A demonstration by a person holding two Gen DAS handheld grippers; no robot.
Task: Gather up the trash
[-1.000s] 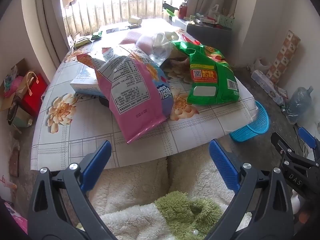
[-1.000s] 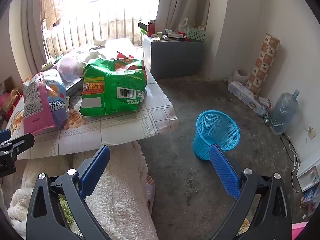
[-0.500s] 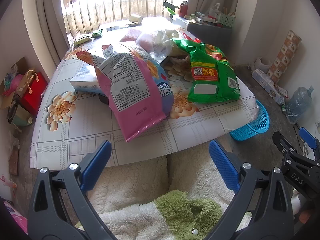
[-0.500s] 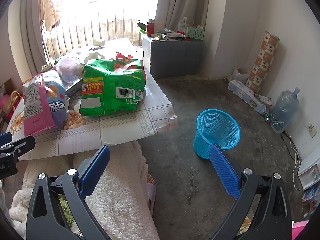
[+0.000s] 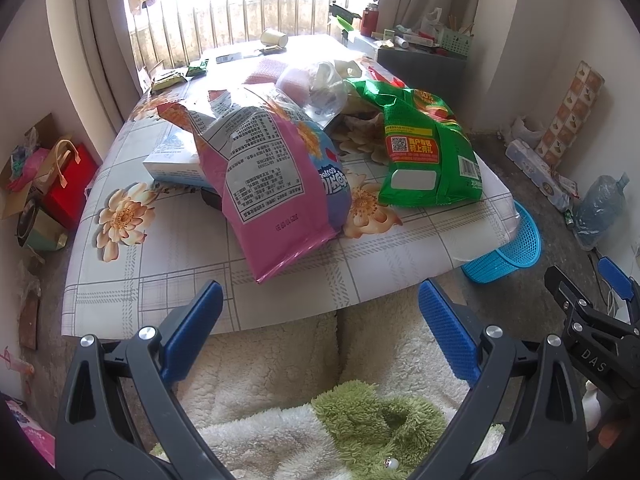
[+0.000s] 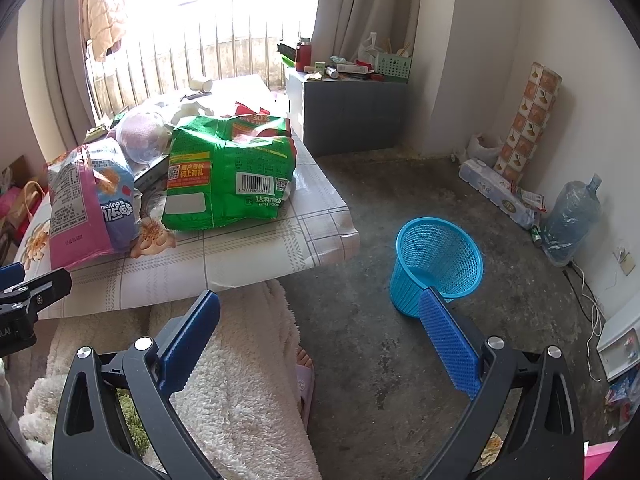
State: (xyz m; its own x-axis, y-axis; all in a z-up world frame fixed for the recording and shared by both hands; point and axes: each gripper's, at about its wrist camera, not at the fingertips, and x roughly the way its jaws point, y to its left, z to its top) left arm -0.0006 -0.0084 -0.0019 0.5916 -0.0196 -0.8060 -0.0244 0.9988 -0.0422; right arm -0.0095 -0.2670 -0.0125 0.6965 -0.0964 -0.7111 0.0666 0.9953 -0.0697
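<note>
Both grippers are hanging low over the person's fleece-covered lap, short of the table (image 5: 160,280) edge, nothing in either. Left gripper (image 5: 316,332): jaws are standing wide apart, empty. Right gripper (image 6: 320,340): likewise spread wide, empty.

Trash is lying on the table, upper centre of the left wrist view. Pink snack bag (image 5: 276,196) is sitting nearest, directly ahead of the left gripper, its long axis running from the upper left down toward the gripper, sealed bottom edge pointing at it. Green snack bag (image 5: 428,152) is lying just right of it, touching or nearly so; its long axis is running away from the camera.

Blue mesh basket (image 6: 438,260) is standing on the floor off the table's right corner, just ahead of the right gripper's right finger.

Judgement: the left gripper is nearer the pink bag; the right is nearer the basket.
</note>
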